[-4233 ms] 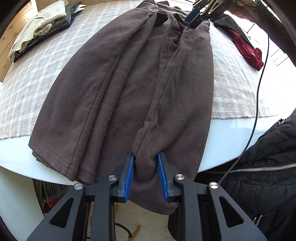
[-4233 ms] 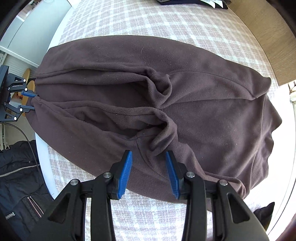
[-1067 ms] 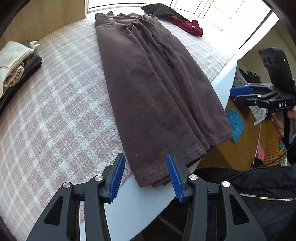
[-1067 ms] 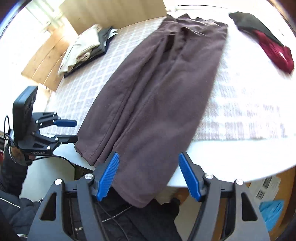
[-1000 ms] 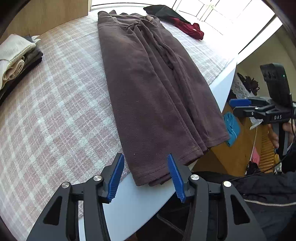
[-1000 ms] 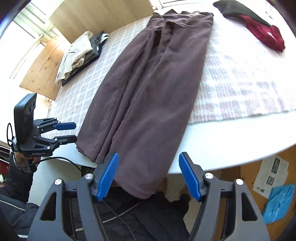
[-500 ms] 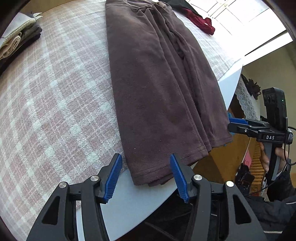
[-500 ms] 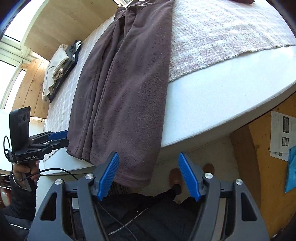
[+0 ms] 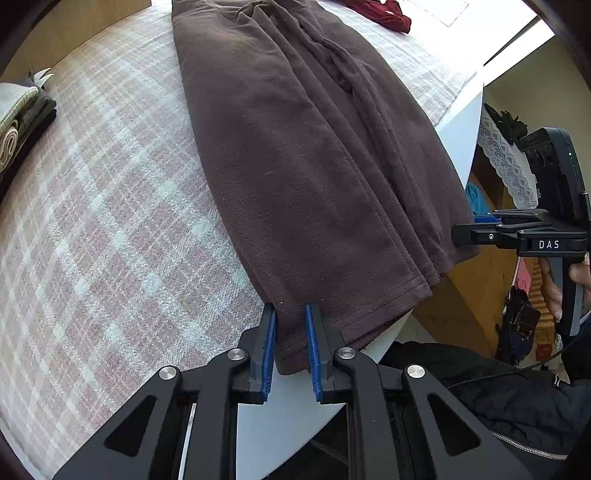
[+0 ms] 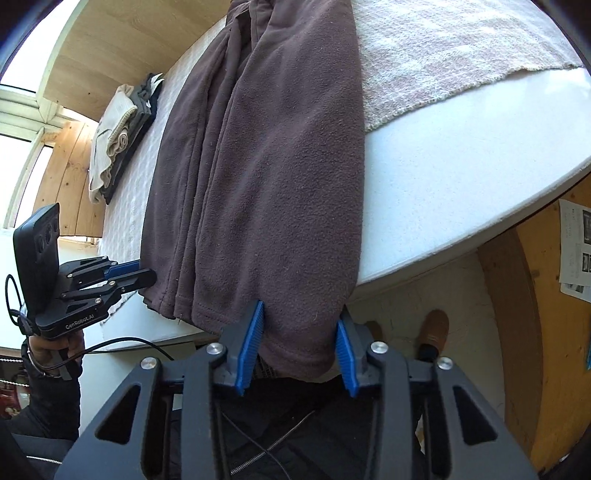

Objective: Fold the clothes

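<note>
A long dark brown fleece garment [image 9: 314, 155], already narrowed lengthwise, is lying along the table over a pink-and-white checked cloth [image 9: 96, 229], with its hemmed near end hanging past the white table edge [image 10: 454, 206]. The left gripper [image 9: 290, 343] is closing on the hem's left corner; the blue pads are squeezing in on the fabric, which is bunching between them. The right gripper [image 10: 297, 347] is closing too, with the overhanging right corner between its jaws, though the pads are still standing a little wider than the cloth and do not appear to be pressing it yet. A stack of folded clothes [image 10: 118, 136] is sitting at the far left of the table, and a red garment [image 9: 380, 13] is lying beyond the far end. The main risk looks to be an uneven grab: the hem shows several stacked layers, so either gripper may be catching only the top ones, letting the lower layers slide apart when lifted. With the right corner dangling off the edge, a loose pinch there could let the fleece slip free and drag the fold askew.
</note>
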